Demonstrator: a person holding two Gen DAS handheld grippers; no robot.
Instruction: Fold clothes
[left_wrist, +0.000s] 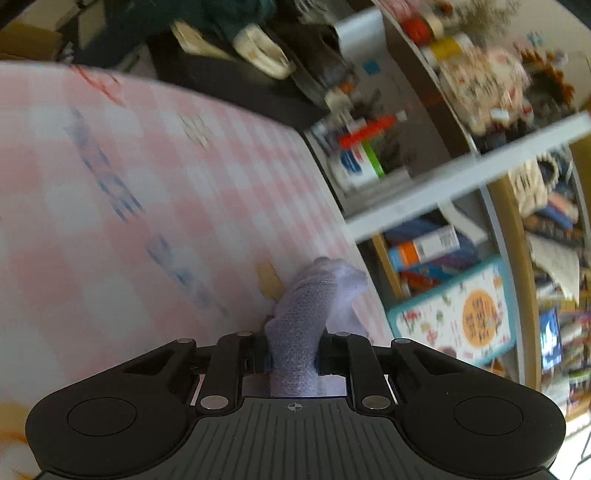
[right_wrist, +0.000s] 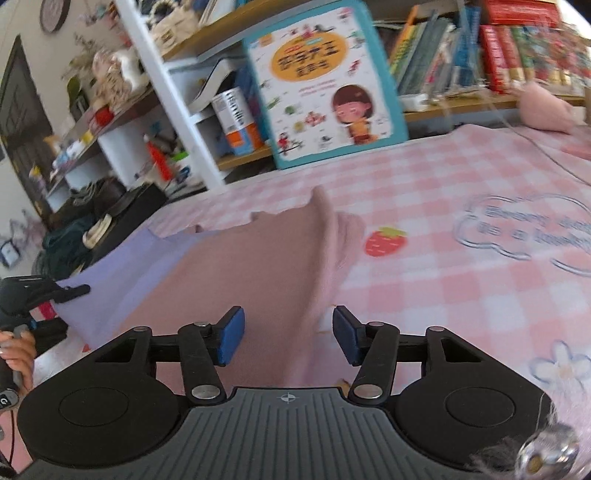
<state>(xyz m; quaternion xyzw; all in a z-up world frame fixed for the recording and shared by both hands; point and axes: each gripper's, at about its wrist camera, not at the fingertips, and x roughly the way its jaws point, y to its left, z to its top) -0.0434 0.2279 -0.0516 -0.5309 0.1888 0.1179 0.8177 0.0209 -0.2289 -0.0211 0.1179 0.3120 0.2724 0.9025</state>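
Now, line by line:
Left gripper (left_wrist: 293, 354): clenched on a bunched lavender cloth (left_wrist: 306, 314), held over the pink checked sheet (left_wrist: 147, 184).
Right gripper (right_wrist: 289, 338): released, blue pads (right_wrist: 232, 338) apart with nothing pinched, poised above the pink garment (right_wrist: 258, 266).
Pink garment: lies spread on the sheet, one edge ruffled up beside a strawberry print (right_wrist: 384, 242).
Lavender cloth, right view: stretches from under the pink garment to the left gripper at frame edge.
Behind: picture book (right_wrist: 325, 81) leaning against shelves.
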